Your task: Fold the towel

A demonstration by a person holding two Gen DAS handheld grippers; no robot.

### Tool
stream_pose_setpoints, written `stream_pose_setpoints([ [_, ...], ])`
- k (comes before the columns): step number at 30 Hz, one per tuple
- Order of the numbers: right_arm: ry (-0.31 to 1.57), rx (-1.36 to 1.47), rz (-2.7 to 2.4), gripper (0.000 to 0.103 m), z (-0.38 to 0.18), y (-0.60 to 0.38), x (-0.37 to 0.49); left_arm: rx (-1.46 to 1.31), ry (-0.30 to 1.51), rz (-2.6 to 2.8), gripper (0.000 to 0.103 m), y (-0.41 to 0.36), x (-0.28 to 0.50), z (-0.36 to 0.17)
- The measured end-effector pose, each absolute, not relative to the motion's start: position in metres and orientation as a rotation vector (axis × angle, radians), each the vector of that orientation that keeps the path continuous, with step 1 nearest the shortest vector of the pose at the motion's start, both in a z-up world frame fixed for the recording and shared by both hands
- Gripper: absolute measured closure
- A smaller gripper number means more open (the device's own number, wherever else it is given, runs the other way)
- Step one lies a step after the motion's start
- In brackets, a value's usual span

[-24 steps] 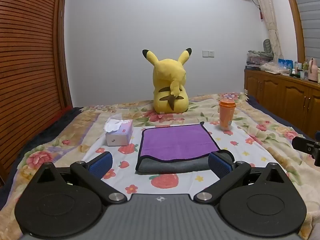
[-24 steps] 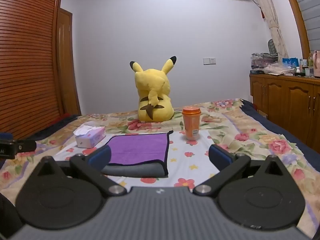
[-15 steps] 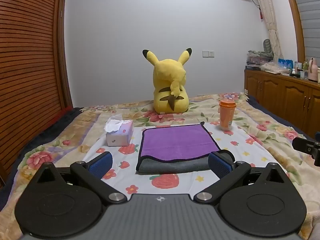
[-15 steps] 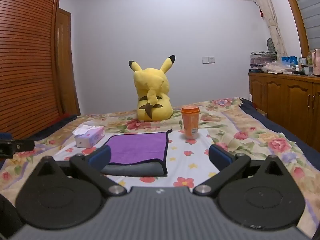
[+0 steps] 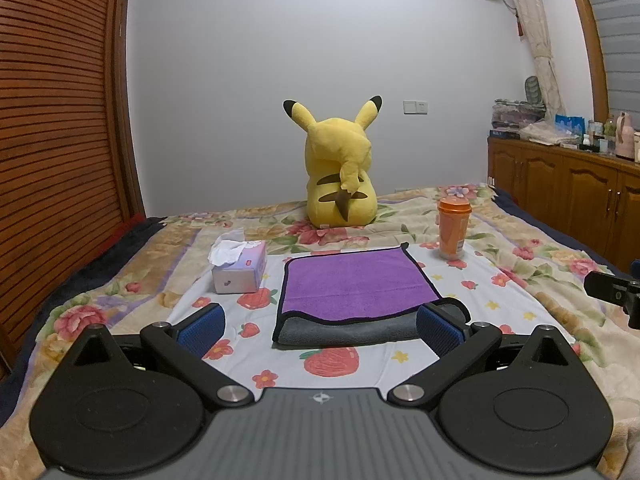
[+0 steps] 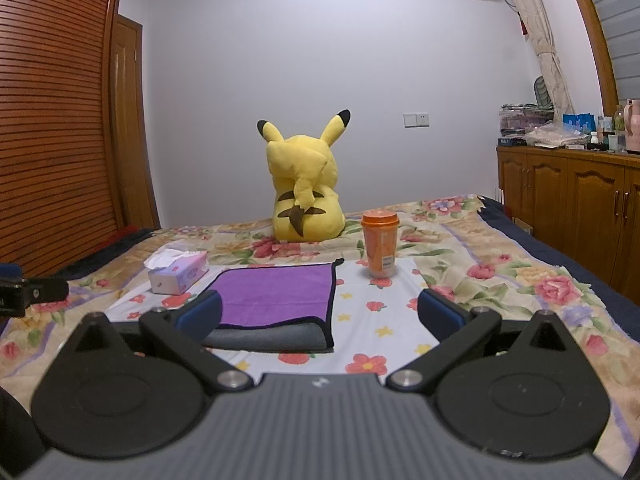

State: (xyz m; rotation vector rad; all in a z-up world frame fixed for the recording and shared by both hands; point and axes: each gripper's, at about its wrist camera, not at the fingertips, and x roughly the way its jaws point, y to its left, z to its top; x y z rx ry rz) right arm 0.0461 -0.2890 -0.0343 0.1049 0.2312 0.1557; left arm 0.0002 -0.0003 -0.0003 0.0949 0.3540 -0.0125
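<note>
A purple towel (image 5: 352,280) with a black hem and grey underside lies folded flat on the flowered bedspread (image 5: 520,256); its grey lower layer sticks out along the near edge. It also shows in the right wrist view (image 6: 276,292). My left gripper (image 5: 320,326) is open and empty, held just short of the towel's near edge. My right gripper (image 6: 319,312) is open and empty, near the towel's near right corner. Neither gripper touches the towel.
A yellow Pikachu plush (image 5: 340,184) sits behind the towel. A tissue box (image 5: 238,268) stands to its left, an orange cup (image 5: 452,228) to its right. Wooden cabinets (image 5: 568,188) line the right wall, a slatted wooden door (image 5: 56,120) the left.
The right wrist view has risen and drifted slightly. The left gripper and the towel have not moved.
</note>
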Motion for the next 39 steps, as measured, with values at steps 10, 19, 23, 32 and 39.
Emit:
stream_pose_setpoints([
  [10,0.231,0.104,0.155,0.000,-0.0352,-0.2889,0.0464,0.096,0.354,-0.012,0.000,0.0002,0.0006,-0.0025],
  [19,0.232,0.104,0.154,0.000,-0.0350,-0.2891,0.0464,0.098,0.353,-0.012,0.000,-0.0019,-0.0030,-0.0057],
  [23,0.232,0.104,0.154,0.000,-0.0349,-0.2893,0.0464,0.099,0.355,-0.012,0.000,-0.0023,-0.0026,-0.0050],
  [32,0.232,0.104,0.152,0.000,-0.0349,-0.2897,0.0465,0.102,0.354,-0.011,0.000,-0.0010,-0.0023,-0.0058],
  [39,0.232,0.103,0.153,0.000,-0.0348,-0.2898,0.0466,0.102,0.354,-0.010,0.000,-0.0007,-0.0024,-0.0066],
])
